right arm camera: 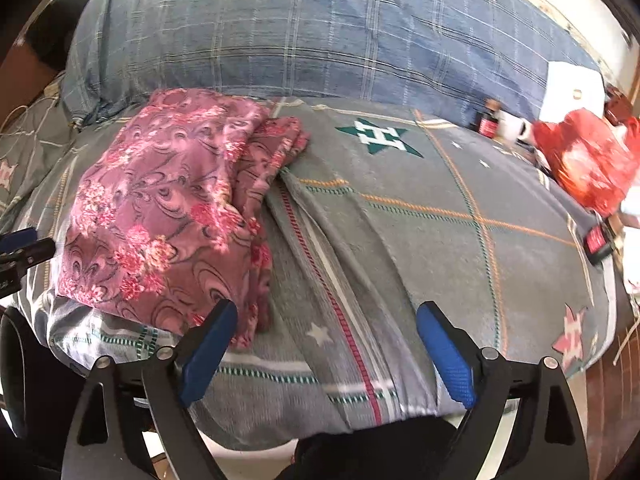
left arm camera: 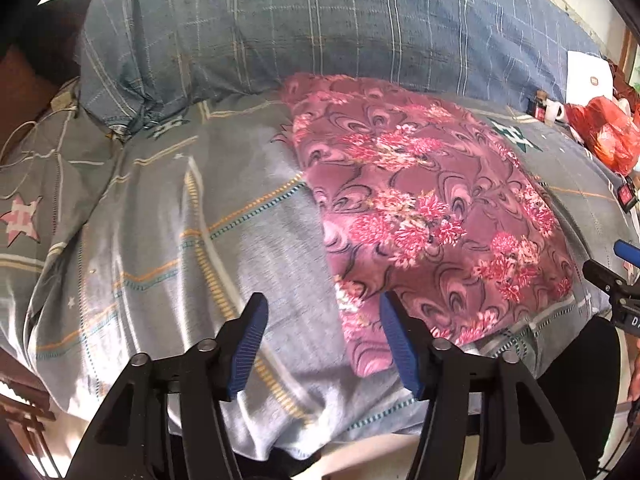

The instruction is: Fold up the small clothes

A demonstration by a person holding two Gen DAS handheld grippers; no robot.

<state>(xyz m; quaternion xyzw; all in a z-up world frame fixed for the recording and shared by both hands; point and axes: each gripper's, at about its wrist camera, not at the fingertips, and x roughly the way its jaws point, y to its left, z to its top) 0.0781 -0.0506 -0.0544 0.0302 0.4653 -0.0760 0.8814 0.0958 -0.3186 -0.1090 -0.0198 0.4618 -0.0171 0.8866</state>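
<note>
A pink floral garment (left arm camera: 424,216) lies folded flat on the grey patterned bedspread (left arm camera: 168,216). In the right wrist view the same garment (right arm camera: 160,216) sits at the left, with a folded layer sticking out at its far right side. My left gripper (left arm camera: 322,304) hovers open above the garment's near left edge, with only the bedspread and that edge showing between its blue pads. My right gripper (right arm camera: 326,314) stands open wide over bare bedspread (right arm camera: 400,220), just right of the garment's near corner. Neither gripper holds anything.
A large blue plaid pillow (left arm camera: 304,32) lies across the back of the bed. A red plastic bag (right arm camera: 588,160), a small dark bottle (right arm camera: 489,122), a white cup and a white box crowd the far right. The bed's near edge runs just below the grippers.
</note>
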